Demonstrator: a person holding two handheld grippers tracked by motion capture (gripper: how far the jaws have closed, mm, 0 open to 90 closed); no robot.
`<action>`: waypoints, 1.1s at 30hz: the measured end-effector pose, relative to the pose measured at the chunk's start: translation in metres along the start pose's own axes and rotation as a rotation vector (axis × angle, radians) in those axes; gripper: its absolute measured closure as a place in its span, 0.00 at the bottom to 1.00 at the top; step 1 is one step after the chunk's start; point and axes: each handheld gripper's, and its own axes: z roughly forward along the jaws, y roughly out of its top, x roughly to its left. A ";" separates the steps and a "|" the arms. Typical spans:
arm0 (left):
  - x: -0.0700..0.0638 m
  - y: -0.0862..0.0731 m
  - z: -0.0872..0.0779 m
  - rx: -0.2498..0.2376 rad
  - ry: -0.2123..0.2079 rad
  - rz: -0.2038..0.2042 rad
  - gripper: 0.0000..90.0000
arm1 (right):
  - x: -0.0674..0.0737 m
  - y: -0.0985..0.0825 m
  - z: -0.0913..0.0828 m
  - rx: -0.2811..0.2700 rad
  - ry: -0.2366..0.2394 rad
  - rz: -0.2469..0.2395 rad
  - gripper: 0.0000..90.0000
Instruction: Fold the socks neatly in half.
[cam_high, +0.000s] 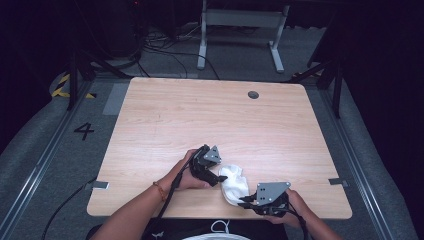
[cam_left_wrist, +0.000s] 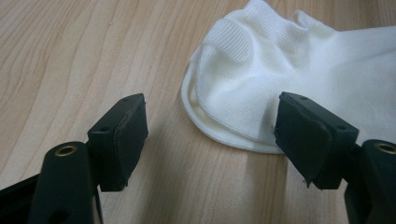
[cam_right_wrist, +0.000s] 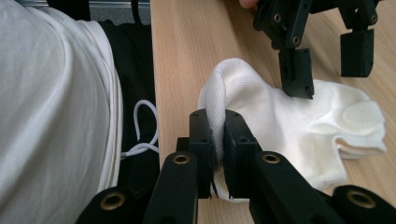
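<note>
While the right claw (cam_right_wrist: 217, 140) pinches a fold of the white sock (cam_right_wrist: 299, 121) tight between its two black pads, the left claw (cam_left_wrist: 210, 135) stands wide with nothing in it, one pad over bare wood and the other just above the sock's rounded edge. In the high view the sock (cam_high: 234, 182) lies flat near the front edge of the tabletop (cam_high: 210, 115), between the left claw (cam_high: 216, 176) and the right claw (cam_high: 246, 201), close to the person's body. The right gripper view shows the left claw's pads hanging over the far part of the sock, one of them at or nearly at the cloth, though whether it touches I cannot tell.

My reading is that the work is at the second-grasp step: one end of the sock is already secured and the other end is about to be taken, probably so the sock can be stretched, folded or turned. The next move calls for the left claw to come down a little and shift so that both pads straddle the ribbed cuff edge, then close on cloth rather than on wood. It should catch a full fold, not a single thin layer, and the right claw must hold firm so the sock does not slide toward it.
</note>
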 end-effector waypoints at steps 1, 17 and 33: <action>-0.001 0.000 0.000 0.004 0.003 -0.003 0.29 | 0.000 0.002 -0.002 -0.009 0.000 -0.003 0.93; -0.033 0.003 -0.011 0.044 -0.028 0.063 0.30 | -0.001 0.012 -0.004 0.002 -0.027 -0.009 0.93; -0.023 -0.005 -0.006 0.049 -0.063 0.049 0.24 | -0.016 0.026 -0.004 0.004 -0.066 -0.019 0.93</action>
